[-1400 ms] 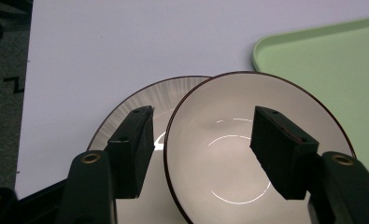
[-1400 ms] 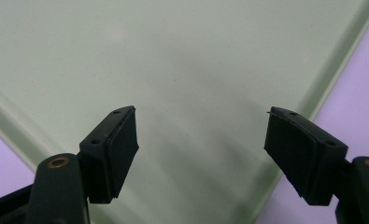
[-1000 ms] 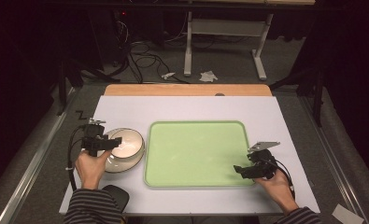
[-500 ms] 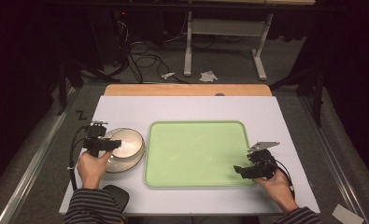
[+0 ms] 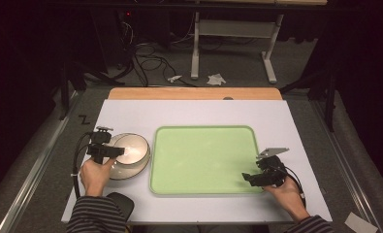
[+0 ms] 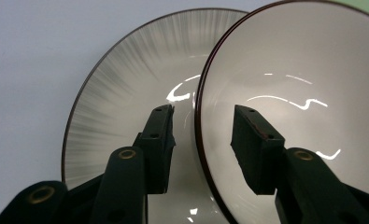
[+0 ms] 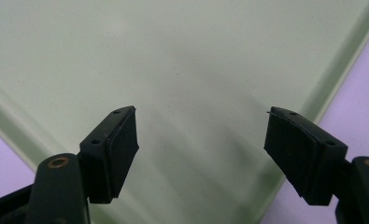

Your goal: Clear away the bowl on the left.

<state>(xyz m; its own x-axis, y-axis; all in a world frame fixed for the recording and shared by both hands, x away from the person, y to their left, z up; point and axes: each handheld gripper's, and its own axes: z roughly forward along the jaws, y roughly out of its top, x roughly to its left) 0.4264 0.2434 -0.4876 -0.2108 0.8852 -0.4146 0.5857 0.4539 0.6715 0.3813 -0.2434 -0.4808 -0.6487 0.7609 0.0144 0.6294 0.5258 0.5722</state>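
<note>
A white bowl (image 6: pixel 303 93) with a thin dark rim sits upright inside a wider, shallow plate (image 6: pixel 126 88) streaked grey toward its edge, the pair stacked just left of the green tray (image 5: pixel 203 160), nearly touching it.

A pale green tray (image 5: pixel 203 160) lies at the middle of a white counter (image 5: pixel 194 114), with a wooden strip (image 5: pixel 194 93) along the far edge. Beyond, on the dark floor (image 5: pixel 237 63), lie cables (image 5: pixel 145 53), what may be crumpled paper (image 5: pixel 216 78), and grey frame legs (image 5: pixel 195 43).
</note>
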